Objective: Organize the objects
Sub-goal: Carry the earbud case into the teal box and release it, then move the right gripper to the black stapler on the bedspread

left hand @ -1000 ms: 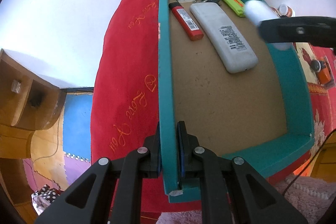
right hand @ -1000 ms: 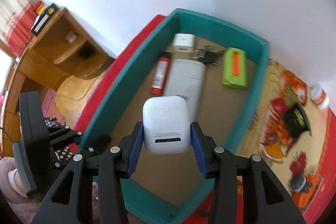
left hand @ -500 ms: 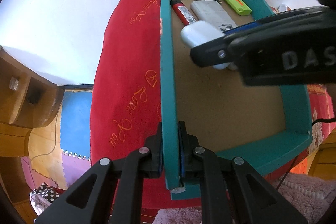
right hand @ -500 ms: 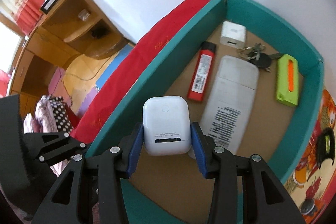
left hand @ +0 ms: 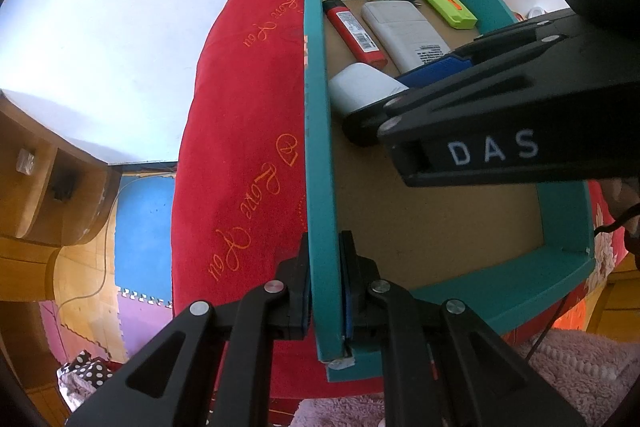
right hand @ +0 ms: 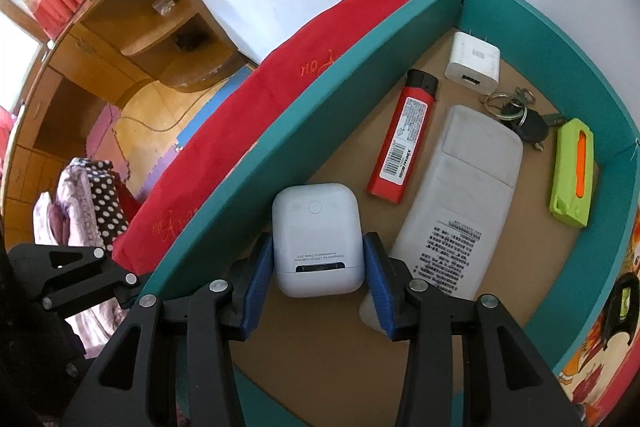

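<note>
A teal box (left hand: 317, 155) with a brown floor stands on a red cloth (left hand: 248, 131). My left gripper (left hand: 325, 283) is shut on its left wall near the front corner. My right gripper (right hand: 319, 267) is shut on a white earbud case (right hand: 318, 239), low inside the box beside the left wall; the case also shows in the left wrist view (left hand: 362, 89). Just beyond lie a red lighter (right hand: 404, 143), a white remote (right hand: 460, 203), a white charger (right hand: 473, 63), keys (right hand: 516, 111) and a green case (right hand: 572, 173).
A wooden desk with shelves (right hand: 120, 39) stands to the left over coloured floor mats (left hand: 140, 219). A polka-dot bag (right hand: 96, 203) lies on the floor. A patterned cloth (right hand: 600, 347) lies right of the box. A white wall is behind.
My right gripper has carried the earbud case forward and down into the box, toward the left wall near the lighter. My left gripper has kept its hold on the wall.
</note>
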Demonstrator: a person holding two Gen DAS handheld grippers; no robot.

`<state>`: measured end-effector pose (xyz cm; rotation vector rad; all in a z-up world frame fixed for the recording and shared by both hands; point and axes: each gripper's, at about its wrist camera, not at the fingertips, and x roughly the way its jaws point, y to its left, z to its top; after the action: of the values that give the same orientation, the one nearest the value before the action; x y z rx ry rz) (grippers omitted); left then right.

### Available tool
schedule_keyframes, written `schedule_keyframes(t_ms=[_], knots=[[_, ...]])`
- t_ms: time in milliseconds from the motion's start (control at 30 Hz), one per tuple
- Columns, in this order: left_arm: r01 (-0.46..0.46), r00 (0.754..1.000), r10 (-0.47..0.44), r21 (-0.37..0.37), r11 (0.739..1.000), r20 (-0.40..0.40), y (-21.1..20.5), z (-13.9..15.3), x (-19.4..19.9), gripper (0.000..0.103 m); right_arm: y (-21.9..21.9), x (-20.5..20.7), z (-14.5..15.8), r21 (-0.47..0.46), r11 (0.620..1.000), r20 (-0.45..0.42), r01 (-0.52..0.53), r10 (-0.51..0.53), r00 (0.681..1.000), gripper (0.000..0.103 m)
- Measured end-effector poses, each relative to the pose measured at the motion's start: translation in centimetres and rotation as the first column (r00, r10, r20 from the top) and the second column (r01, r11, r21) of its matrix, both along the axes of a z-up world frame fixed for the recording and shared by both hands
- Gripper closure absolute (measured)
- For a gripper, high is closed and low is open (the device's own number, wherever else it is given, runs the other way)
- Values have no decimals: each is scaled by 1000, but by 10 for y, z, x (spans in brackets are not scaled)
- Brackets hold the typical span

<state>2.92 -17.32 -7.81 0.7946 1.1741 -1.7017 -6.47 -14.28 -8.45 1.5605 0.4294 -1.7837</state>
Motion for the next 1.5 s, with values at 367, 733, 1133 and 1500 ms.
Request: schedule_keyframes(t_ms=[367, 733, 1133, 1500], knots=[[-9, 1000, 9, 0, 1000, -5, 0, 3, -3, 93, 19, 0, 20, -66, 995, -9, 75, -75, 997, 56], [-13, 1000, 13, 1, 1000, -8, 2, 3, -2, 93, 86, 9, 72, -156, 966, -75, 205, -219, 973, 56], [-21, 1000, 21, 1, 1000, -8, 3, 0, 0, 93, 182, -1, 80, -132, 902, -122, 410, -426, 897, 56], [-20, 1000, 20, 0, 1000, -8, 6, 1, 1, 93, 234, -34, 64, -50, 846, -228, 531, -527, 819, 56]])
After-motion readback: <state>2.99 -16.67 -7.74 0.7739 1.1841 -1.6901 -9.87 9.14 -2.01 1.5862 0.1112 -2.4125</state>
